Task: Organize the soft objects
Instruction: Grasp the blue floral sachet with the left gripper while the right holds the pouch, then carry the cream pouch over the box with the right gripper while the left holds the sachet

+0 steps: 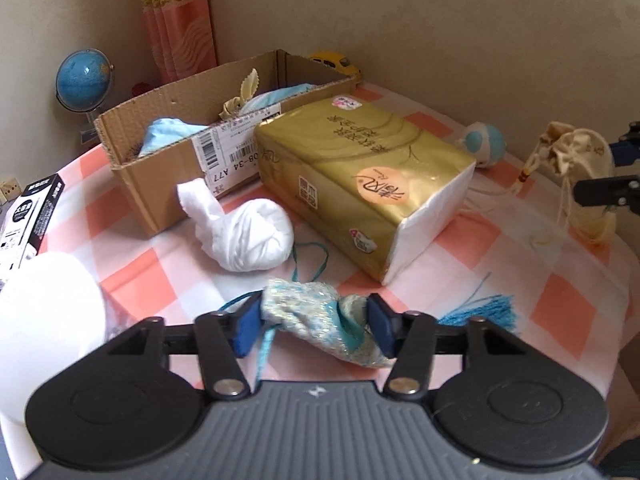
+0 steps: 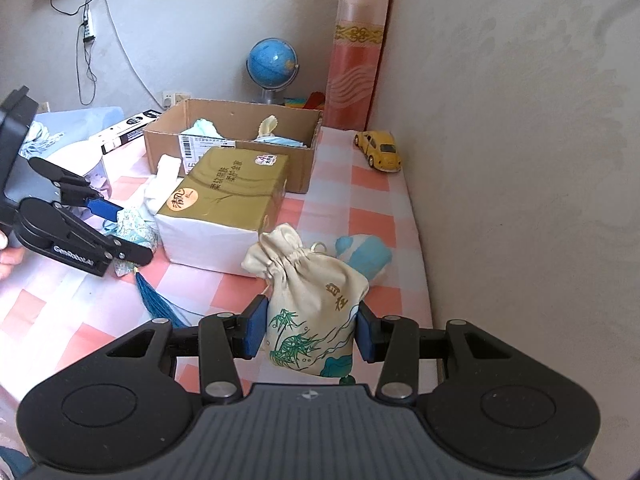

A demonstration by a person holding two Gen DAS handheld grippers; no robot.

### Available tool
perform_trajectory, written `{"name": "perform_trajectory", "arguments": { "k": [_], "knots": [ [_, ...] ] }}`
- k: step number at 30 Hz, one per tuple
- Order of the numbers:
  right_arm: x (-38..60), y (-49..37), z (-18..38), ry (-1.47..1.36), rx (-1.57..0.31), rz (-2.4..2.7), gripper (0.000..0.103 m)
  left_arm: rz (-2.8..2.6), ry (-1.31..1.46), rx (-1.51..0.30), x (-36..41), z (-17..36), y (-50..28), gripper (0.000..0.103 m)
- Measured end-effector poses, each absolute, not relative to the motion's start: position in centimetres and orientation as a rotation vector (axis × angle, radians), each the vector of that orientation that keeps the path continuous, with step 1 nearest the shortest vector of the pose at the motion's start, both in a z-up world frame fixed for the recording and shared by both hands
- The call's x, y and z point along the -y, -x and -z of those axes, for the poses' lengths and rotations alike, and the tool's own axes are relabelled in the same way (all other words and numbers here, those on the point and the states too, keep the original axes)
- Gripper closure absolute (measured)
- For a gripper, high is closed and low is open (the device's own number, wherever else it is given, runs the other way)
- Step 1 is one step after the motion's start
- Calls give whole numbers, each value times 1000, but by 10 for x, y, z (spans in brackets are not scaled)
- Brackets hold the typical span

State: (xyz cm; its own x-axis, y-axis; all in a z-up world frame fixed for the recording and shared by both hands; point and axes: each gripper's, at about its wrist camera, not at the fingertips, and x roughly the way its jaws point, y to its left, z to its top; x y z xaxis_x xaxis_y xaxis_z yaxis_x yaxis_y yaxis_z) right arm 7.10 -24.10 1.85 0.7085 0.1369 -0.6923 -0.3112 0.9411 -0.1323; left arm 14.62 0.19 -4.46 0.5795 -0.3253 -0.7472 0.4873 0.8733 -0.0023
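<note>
My left gripper (image 1: 314, 328) is shut on a glittery teal pouch (image 1: 304, 308), both blue pads pressing its sides; its teal tassel (image 1: 480, 312) trails on the checked tablecloth. The right wrist view shows that same gripper (image 2: 120, 230) and pouch (image 2: 136, 228) at the left. My right gripper (image 2: 310, 332) is shut on a cream drawstring bag (image 2: 316, 292) printed with green bamboo, held upright. An open cardboard box (image 1: 168, 184) (image 2: 296, 168) at the back holds light blue cloth. A rolled white cloth (image 1: 248, 236) lies in front of the box.
A gold tissue pack (image 1: 360, 168) (image 2: 228, 192) lies mid-table against the box. A blue-and-white soft ball (image 2: 364, 254) sits behind the bag. A yellow toy car (image 2: 380, 150) stands by the wall, a globe (image 2: 272, 64) in the corner, a black-and-white carton (image 1: 32, 212) at the left.
</note>
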Motion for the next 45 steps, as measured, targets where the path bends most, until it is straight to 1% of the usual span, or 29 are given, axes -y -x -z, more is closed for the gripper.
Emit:
{"name": "perform_trajectory", "arguments": {
  "k": [6,15,27,32,38,45],
  "knots": [
    [244,-71,-34,225,-729,-279,54,495,-196,-819,-14,21,-126,54],
    [239,-86,-81,216,-657,-374,54,541,-199,-755,-21,-11,-92,54],
    [180,-164,-140,261,-587,-539,54,582,-167,-719,-25,-14,-69,54],
    [143,-206,-147,308,-573,-618,54,567,-148,-724,-29,-10,-68,54],
    [109,-257,-149,268,-571,-718,54,518,-105,-738,-40,-6,-72,54],
    [84,-303,-116,206,-610,-778,54,466,-99,-758,-46,-5,-78,54]
  ]
}}
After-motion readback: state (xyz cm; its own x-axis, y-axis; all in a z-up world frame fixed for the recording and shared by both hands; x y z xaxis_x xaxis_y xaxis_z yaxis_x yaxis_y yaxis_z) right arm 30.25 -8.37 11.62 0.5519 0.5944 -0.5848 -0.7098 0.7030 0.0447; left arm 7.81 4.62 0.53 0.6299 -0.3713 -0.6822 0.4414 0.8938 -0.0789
